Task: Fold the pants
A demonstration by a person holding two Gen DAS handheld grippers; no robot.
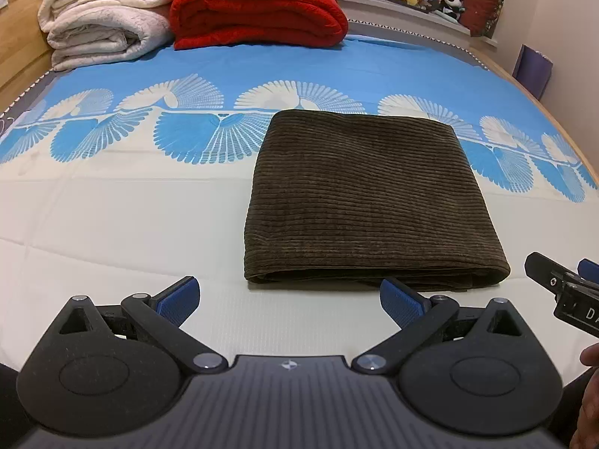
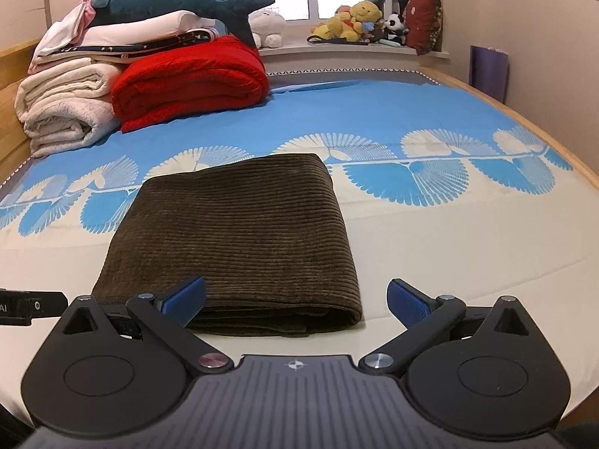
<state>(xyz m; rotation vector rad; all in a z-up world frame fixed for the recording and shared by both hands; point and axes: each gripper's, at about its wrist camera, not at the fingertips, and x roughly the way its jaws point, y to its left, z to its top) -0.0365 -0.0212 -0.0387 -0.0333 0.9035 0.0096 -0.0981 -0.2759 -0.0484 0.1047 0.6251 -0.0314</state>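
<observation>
The dark brown corduroy pants (image 1: 368, 202) lie folded into a neat rectangle on the bed; they also show in the right wrist view (image 2: 239, 239). My left gripper (image 1: 288, 299) is open and empty, just in front of the pants' near edge, towards their left corner. My right gripper (image 2: 295, 301) is open and empty at the near right corner of the pants; its left pad (image 2: 187, 299) overlaps the folded edge in view. The right gripper also shows at the right edge of the left wrist view (image 1: 561, 292).
The bed sheet (image 1: 112, 224) is cream in front and blue with fan patterns behind. A folded red blanket (image 1: 258, 11) and stacked white blankets (image 1: 101, 18) sit at the back left. Plush toys (image 2: 359, 22) line the window sill. A purple object (image 2: 488, 71) stands by the right wall.
</observation>
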